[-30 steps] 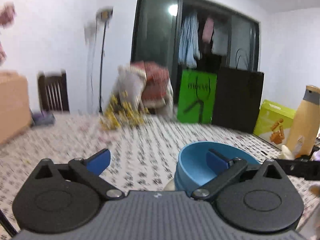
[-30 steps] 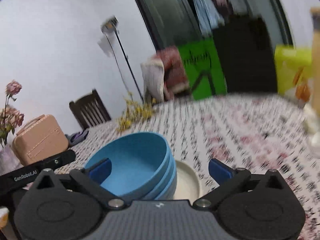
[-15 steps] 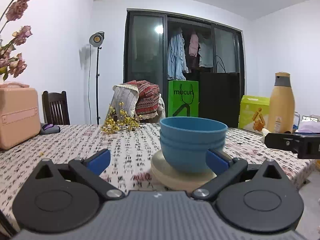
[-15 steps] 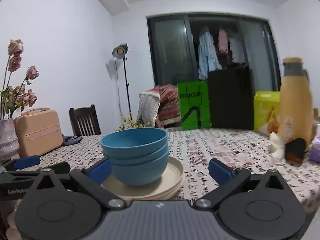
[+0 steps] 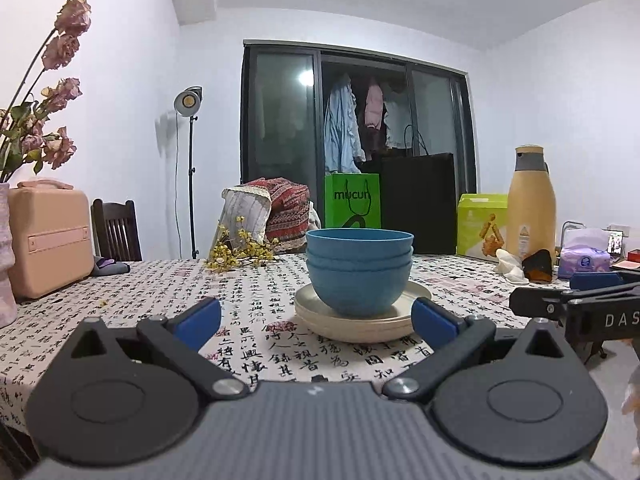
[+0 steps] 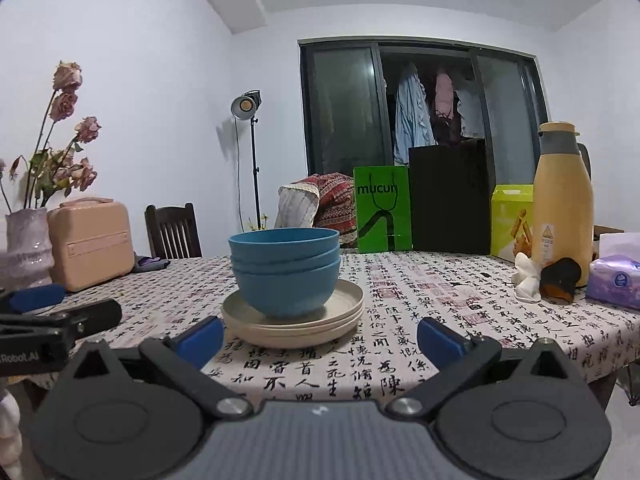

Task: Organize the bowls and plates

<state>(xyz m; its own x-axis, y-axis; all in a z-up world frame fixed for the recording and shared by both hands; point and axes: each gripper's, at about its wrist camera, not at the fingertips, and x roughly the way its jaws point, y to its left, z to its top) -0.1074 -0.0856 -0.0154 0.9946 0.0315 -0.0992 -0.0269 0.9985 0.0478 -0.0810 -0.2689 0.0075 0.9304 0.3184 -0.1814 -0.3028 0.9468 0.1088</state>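
1. Centrally on the patterned tablecloth (image 5: 168, 292), three nested blue bowls (image 5: 359, 268) sit upright on stacked cream plates (image 5: 360, 322).
2. Left gripper (image 5: 316, 316) has its jaws spread wide, empty, just short of the plates.
3. Right gripper (image 6: 320, 338) likewise gapes wide, touching nothing.

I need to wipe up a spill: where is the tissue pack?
The tissue pack lies at the table's far right in the right wrist view, just right of the tan bottle and well right of the bowls.
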